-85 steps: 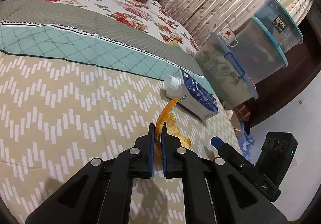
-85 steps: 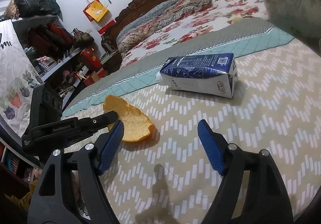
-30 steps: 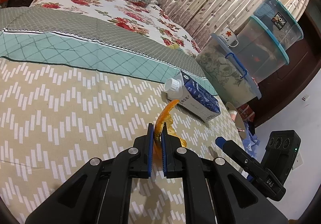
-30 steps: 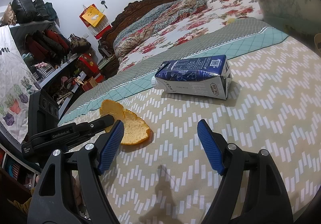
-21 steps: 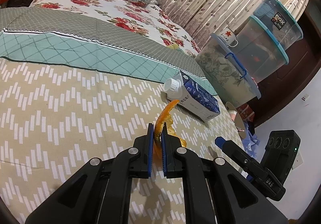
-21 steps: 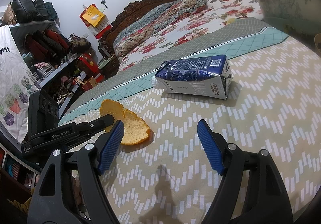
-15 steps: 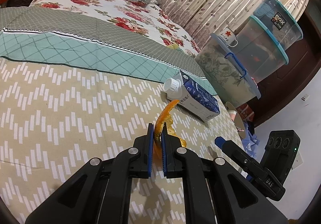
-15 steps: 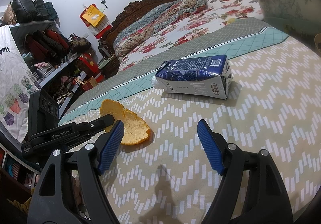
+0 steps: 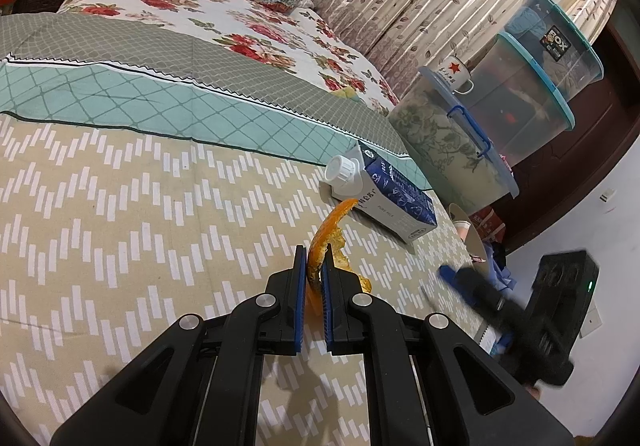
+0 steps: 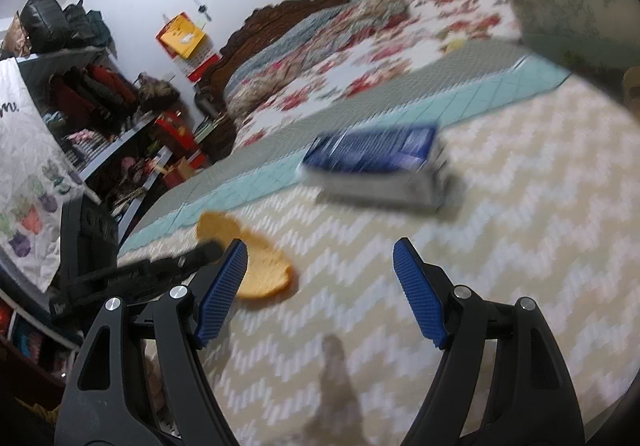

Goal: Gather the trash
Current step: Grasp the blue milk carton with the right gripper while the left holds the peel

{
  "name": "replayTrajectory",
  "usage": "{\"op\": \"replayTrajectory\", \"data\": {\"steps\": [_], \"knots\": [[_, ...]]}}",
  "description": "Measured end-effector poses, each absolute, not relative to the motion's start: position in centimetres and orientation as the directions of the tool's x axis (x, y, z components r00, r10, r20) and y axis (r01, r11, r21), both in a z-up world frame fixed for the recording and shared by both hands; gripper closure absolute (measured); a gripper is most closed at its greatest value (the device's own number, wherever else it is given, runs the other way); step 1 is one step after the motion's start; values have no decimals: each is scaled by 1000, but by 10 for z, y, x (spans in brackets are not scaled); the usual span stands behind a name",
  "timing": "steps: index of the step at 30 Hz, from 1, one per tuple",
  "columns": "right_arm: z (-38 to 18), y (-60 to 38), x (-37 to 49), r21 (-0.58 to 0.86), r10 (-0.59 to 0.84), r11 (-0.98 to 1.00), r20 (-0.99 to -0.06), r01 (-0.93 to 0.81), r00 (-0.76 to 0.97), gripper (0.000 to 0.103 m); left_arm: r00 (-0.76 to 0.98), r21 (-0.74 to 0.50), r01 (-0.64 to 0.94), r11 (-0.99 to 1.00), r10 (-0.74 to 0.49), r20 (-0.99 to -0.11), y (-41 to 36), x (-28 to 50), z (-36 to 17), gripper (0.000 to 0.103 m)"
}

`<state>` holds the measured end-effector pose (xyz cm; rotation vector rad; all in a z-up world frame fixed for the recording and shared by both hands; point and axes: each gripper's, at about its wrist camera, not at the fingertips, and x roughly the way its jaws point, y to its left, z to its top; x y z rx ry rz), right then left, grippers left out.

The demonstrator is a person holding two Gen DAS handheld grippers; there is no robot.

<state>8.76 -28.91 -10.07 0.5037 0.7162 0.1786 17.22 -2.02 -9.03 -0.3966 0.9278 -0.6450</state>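
Chevron bedspread (image 9: 120,214) holds one milk carton (image 9: 384,198), one orange peel (image 9: 326,242). Left gripper (image 9: 311,266) jaws clamped on peel; right gripper (image 10: 320,266) jaws spread wide, empty.

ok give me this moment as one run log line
left hand-held gripper: shut on curled orange peel | right hand-held gripper: open, empty | blue-and-white milk carton: lying on chevron bedspread, untouched

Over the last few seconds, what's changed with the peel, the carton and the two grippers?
The right gripper has just started moving; its view is blurred and it is open as before. The left gripper stays shut on the peel, which rests on the bed. The carton has not moved.
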Motion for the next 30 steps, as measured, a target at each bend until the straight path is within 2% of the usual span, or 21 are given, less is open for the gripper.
{"op": "replayTrajectory", "data": {"steps": [5, 9, 11, 15, 17, 18, 23, 25, 27, 29, 30], "knots": [[-75, -328, 110, 454, 249, 890, -578, 52, 777, 26, 432, -573, 344, 744, -667, -607, -21, 172, -89, 97], [-71, -329, 150, 349, 247, 937, -650, -7, 719, 24, 429, -578, 337, 743, -667, -609, -20, 173, -89, 97], [-73, -314, 168, 246, 245, 965, -700, -96, 671, 20, 429, -576, 336, 745, -666, -611, -20, 173, -89, 97], [-87, -287, 192, -10, 136, 973, -780, -230, 611, 17, 426, -573, 337, 747, -664, -615, -22, 174, -91, 97], [-96, -284, 199, -47, 112, 968, -801, -248, 588, 17, 426, -569, 336, 751, -660, -619, -22, 174, -91, 97], [-104, -285, 203, -48, 110, 965, -819, -258, 563, 18, 427, -567, 336, 752, -658, -620, -23, 173, -92, 97], [-110, -282, 192, -4, 142, 965, -831, -261, 538, 40, 426, -567, 321, 758, -651, -629, -23, 175, -94, 95], [-108, -282, 181, 17, 149, 970, -826, -241, 544, 46, 421, -572, 317, 757, -652, -630, -22, 176, -95, 90], [-105, -283, 164, 64, 172, 976, -815, -209, 554, 47, 422, -568, 309, 763, -645, -637, -21, 176, -95, 64], [-106, -285, 149, 110, 193, 978, -808, -180, 556, 47, 439, -559, 301, 772, -633, -638, -20, 176, -94, 57], [-106, -284, 144, 121, 196, 978, -807, -169, 557, 48, 440, -559, 303, 772, -633, -636, -20, 175, -94, 57]]}}
